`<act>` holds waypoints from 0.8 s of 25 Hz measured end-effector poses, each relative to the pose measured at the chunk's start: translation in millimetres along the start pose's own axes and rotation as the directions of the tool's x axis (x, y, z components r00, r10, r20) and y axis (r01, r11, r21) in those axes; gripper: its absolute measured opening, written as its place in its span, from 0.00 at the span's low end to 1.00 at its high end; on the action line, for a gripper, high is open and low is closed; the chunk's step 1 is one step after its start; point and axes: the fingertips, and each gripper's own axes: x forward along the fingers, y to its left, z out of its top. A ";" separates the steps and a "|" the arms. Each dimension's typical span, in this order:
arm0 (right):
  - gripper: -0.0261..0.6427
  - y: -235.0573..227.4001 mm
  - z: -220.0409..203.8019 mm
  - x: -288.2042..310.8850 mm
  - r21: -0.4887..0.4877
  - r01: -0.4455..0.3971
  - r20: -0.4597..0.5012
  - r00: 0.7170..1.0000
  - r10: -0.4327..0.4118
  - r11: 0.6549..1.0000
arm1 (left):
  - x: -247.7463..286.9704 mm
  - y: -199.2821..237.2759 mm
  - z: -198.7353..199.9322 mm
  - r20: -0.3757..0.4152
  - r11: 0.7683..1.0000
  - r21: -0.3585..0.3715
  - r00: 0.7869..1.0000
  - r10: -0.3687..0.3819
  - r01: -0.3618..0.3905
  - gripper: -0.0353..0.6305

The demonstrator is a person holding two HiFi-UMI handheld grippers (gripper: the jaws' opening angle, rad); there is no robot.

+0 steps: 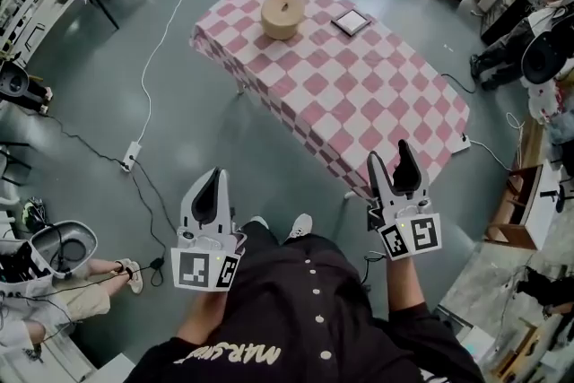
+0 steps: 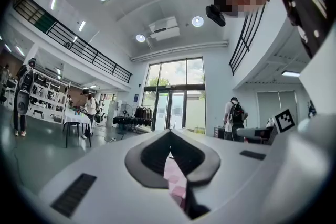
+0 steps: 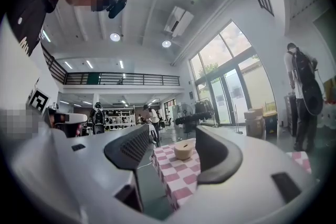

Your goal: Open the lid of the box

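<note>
Box (image 1: 282, 13) and flat tile (image 1: 351, 22) sit at the far end of the surface (image 1: 359, 94). A white cable (image 1: 169, 22) crosses the open floor (image 1: 99, 94) to its left. Left gripper (image 1: 215, 174) pressed together; right gripper (image 1: 392, 153) spread, empty.

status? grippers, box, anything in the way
Left gripper shut, right gripper open, both empty. Round box at the table's far end, lid on. Nothing between but checked cloth; small dark square beside the box.
</note>
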 end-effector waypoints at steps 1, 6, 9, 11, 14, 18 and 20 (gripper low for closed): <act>0.43 -1.1 -3.0 3.3 0.005 -0.003 -0.005 1.000 0.003 1.000 | 0.4 1.7 -3.1 -0.011 1.000 0.003 1.000 0.007 -0.007 0.07; 0.43 -2.3 -13.5 22.1 0.018 -0.026 -0.027 0.999 0.026 1.000 | 10.9 15.7 -4.7 -0.027 0.999 0.008 0.999 0.035 -0.035 0.07; 0.44 -2.6 -19.7 37.2 0.018 -0.027 -0.039 0.999 0.028 0.999 | 23.8 25.3 -7.4 -0.024 0.999 0.002 0.999 0.034 -0.034 0.07; 0.44 -3.0 -21.1 49.8 0.014 -0.024 -0.038 0.999 0.025 1.000 | 35.6 32.9 -9.1 -0.019 1.000 -0.003 0.999 0.026 -0.026 0.07; 0.44 -0.4 -18.6 71.6 -0.003 -0.021 -0.033 0.999 0.021 1.000 | 55.2 46.5 -8.2 -0.009 1.000 -0.008 1.000 0.009 -0.009 0.07; 0.44 2.3 -11.1 104.0 -0.028 -0.008 -0.024 1.000 0.008 1.000 | 85.3 68.1 -0.3 0.015 1.000 -0.012 1.000 -0.018 0.018 0.07; 0.44 2.3 -5.7 121.0 -0.031 0.000 -0.014 1.000 0.000 1.000 | 101.9 78.5 6.3 0.034 0.999 -0.010 0.999 -0.040 0.041 0.07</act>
